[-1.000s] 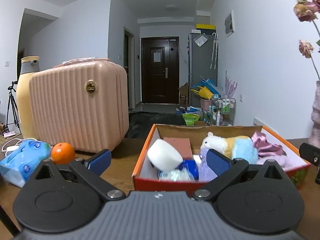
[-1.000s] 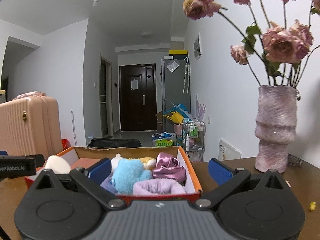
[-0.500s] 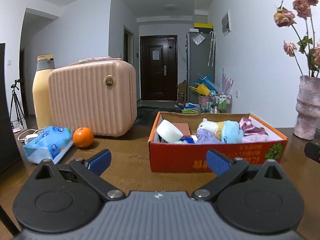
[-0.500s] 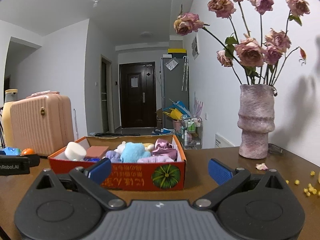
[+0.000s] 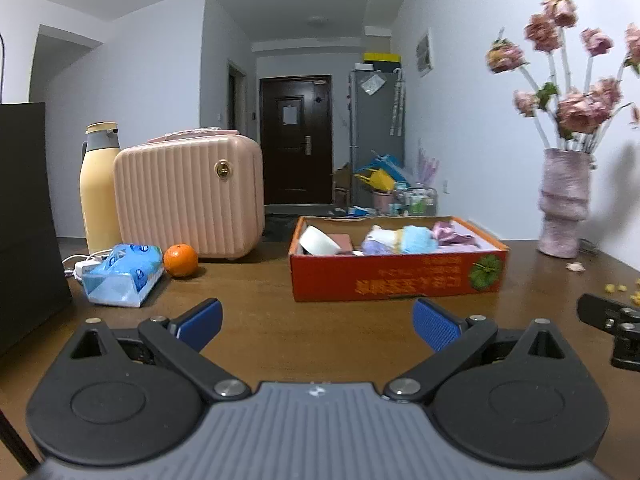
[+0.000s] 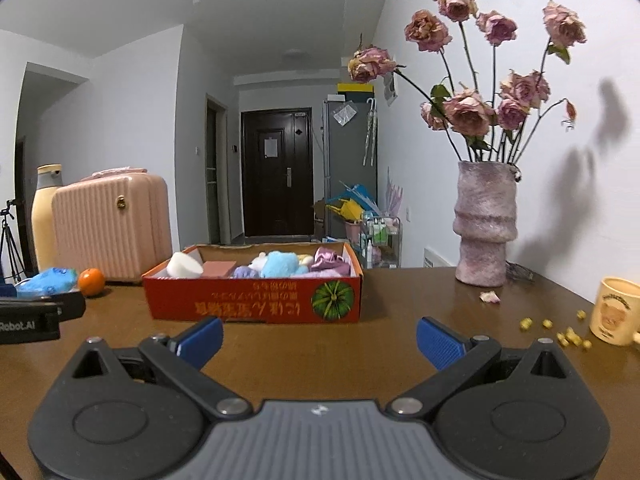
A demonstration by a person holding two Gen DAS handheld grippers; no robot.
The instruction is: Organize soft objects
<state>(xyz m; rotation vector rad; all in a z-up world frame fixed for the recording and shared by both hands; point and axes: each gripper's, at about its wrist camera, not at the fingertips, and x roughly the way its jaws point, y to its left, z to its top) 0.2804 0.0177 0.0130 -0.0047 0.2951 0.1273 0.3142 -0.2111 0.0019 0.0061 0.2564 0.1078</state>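
An orange cardboard box point(image 5: 396, 278) point(image 6: 256, 300) stands on the brown table. It holds soft things: a white sponge point(image 5: 318, 241) point(image 6: 183, 266), a blue plush toy point(image 5: 416, 239) point(image 6: 280, 264), purple cloth point(image 6: 330, 260) and a pink block point(image 6: 218, 269). My left gripper point(image 5: 316, 324) is open and empty, well short of the box. My right gripper point(image 6: 318, 338) is open and empty, in front of the box's right half.
A pink case point(image 5: 192, 196), a yellow flask point(image 5: 98, 188), an orange point(image 5: 181, 260) and a blue tissue pack point(image 5: 122, 274) sit at the left. A vase of roses point(image 6: 484, 224), a mug point(image 6: 614, 310) and yellow crumbs point(image 6: 560, 330) are at the right.
Both grippers have drawn back from the box toward the table's near side and stayed open. The box now looks smaller and farther away.
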